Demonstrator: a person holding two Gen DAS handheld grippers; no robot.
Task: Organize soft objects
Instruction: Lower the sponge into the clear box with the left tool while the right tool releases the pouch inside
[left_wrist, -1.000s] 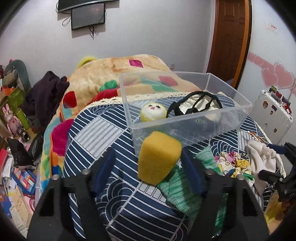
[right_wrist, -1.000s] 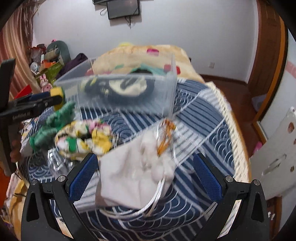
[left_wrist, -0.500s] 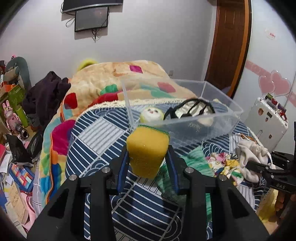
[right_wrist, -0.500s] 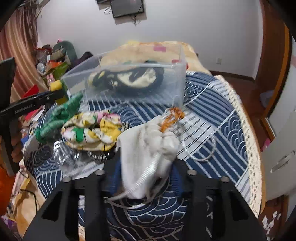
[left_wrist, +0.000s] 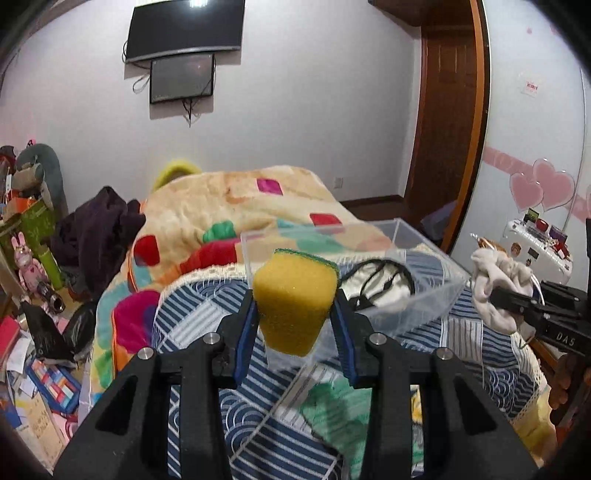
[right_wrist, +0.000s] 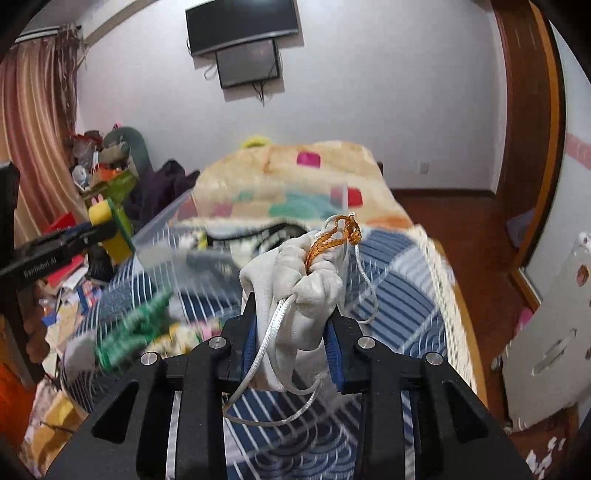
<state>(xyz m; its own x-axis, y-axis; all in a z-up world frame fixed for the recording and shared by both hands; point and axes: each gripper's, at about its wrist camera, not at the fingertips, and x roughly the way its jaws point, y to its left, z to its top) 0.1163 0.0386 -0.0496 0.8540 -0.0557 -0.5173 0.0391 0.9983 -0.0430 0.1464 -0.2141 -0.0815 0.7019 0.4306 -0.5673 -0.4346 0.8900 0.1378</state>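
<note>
My left gripper (left_wrist: 293, 332) is shut on a yellow sponge (left_wrist: 293, 299) with a green top and holds it up in front of the clear plastic bin (left_wrist: 413, 314) on the bed. The bin holds a black-and-cream strapped item (left_wrist: 380, 284). My right gripper (right_wrist: 291, 332) is shut on a white drawstring pouch (right_wrist: 295, 291) with an orange cord, lifted off the bed; it also shows in the left wrist view (left_wrist: 498, 280). The sponge also shows in the right wrist view (right_wrist: 110, 229). A green knitted cloth (left_wrist: 340, 406) lies on the blue patterned bedspread (left_wrist: 192, 317).
A colourful blanket (left_wrist: 236, 206) covers the far half of the bed. Clutter and toys (left_wrist: 29, 258) fill the floor at left. A white suitcase (left_wrist: 535, 247) stands at right. A wooden door (left_wrist: 443, 122) and wall screens (left_wrist: 184, 48) are behind.
Both grippers closed on their objects and lifted them: the left raised the sponge, the right raised the white pouch off the bed. Both views tilted upward.
</note>
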